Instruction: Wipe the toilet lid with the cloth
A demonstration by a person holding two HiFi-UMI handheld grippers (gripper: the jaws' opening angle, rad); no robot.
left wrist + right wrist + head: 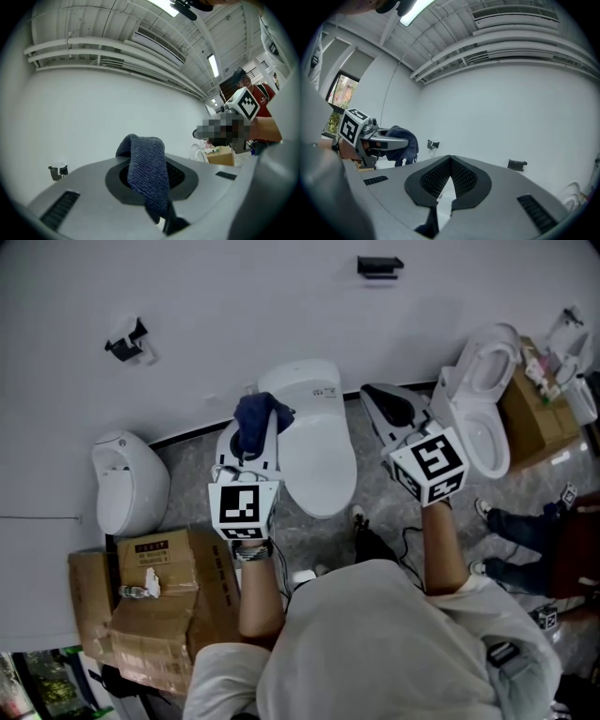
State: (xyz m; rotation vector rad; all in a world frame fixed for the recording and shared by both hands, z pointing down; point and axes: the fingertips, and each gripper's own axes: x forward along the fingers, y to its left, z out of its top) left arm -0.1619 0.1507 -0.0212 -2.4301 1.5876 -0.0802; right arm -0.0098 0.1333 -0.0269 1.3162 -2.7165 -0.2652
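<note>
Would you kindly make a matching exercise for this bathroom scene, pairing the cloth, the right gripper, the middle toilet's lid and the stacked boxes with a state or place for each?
Things:
1. cloth
2. right gripper
3. toilet lid
4. boxes

States or places:
A. shut, nothing between its jaws
B. on the floor beside the urinal
C. down, closed
D. clamped in the jaws of the left gripper

Pairs: 1-D, 2-A, 3-C, 4-B.
</note>
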